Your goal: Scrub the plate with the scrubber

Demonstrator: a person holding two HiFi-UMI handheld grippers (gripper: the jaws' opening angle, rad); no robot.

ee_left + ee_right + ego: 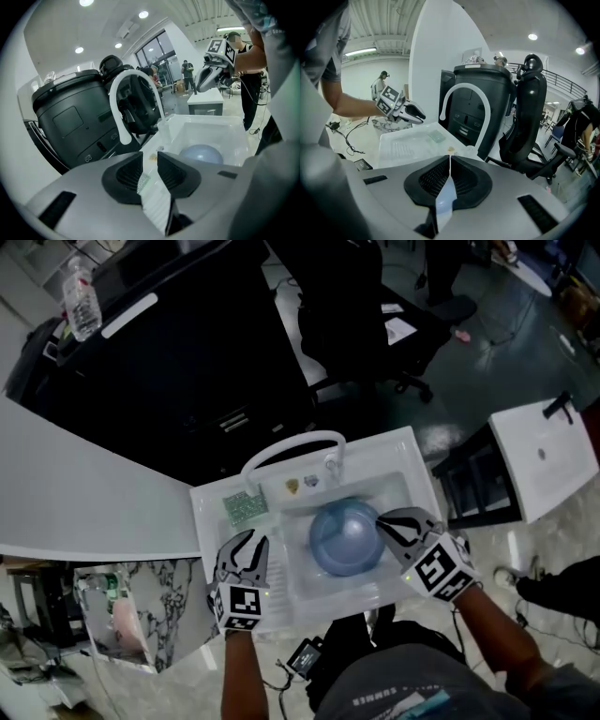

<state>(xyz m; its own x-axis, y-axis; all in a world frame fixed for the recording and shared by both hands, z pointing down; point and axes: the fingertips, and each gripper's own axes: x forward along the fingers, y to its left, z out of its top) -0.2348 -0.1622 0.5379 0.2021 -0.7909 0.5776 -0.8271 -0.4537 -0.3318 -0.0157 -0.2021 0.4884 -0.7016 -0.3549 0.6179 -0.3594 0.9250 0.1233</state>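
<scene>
**Work area.** A white sink unit [418, 461] stands in front of the person. A white arched handle [291, 444] rises at its far edge. A black cabinet [169, 352] and a black office chair [375, 315] stand behind the unit.

**Plate.** The blue-grey plate [345, 536] lies in the basin, on the right half of the unit. It is round and appears domed, rounded side up. The left gripper view shows it [201, 153] ahead and to the right of that tool's jaws.

**Scrubber.** The green scrubber [244, 507] lies flat on the ribbed drainboard, to the left of the basin and apart from the plate. No tool touches it. Two small items, one yellow [292, 486] and one grey [311, 482], lie at the far rim of the basin, just beside the handle's right foot.

**Left tool.** The left tool [248, 542] is over the near part of the drainboard and points toward the scrubber. Its jaws [150, 161] stand a narrow gap apart, and the pads grip nothing. Only the drainboard shows through the gap.

**Right tool.** The right tool [384, 519] is at the plate's right rim. Whether its tips touch the rim cannot be determined. Its jaws [450, 161] are closed pad to pad, with no object between them. The plate's blue surface shows below them.
</scene>
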